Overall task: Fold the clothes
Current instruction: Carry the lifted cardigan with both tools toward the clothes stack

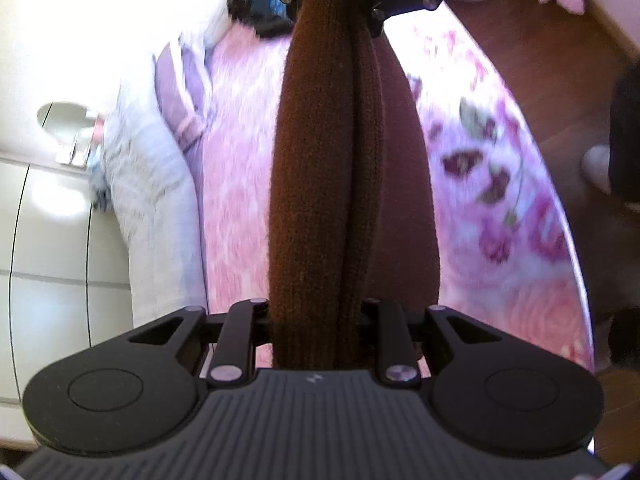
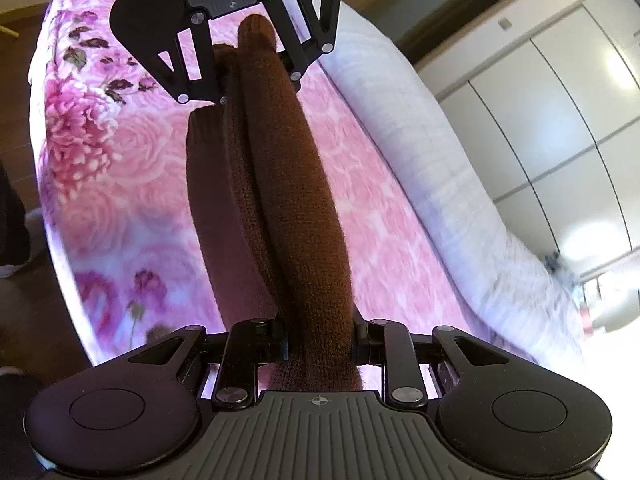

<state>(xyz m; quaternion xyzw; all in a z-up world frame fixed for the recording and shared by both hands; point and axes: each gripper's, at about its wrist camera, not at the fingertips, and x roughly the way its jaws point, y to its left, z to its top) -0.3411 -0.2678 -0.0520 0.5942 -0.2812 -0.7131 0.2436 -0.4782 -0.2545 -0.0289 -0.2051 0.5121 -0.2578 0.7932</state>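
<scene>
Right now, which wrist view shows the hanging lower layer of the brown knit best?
The right wrist view: the brown knit garment stretches from the right gripper to the left gripper, its lower panel hanging clear over the floral bedspread. The left wrist view shows mainly bunched folds, the panel mostly hidden.

Both wrist cameras sit close above the pink floral bedspread (image 1: 500, 208), facing each other along the stretched brown knit garment (image 2: 288, 208).
</scene>
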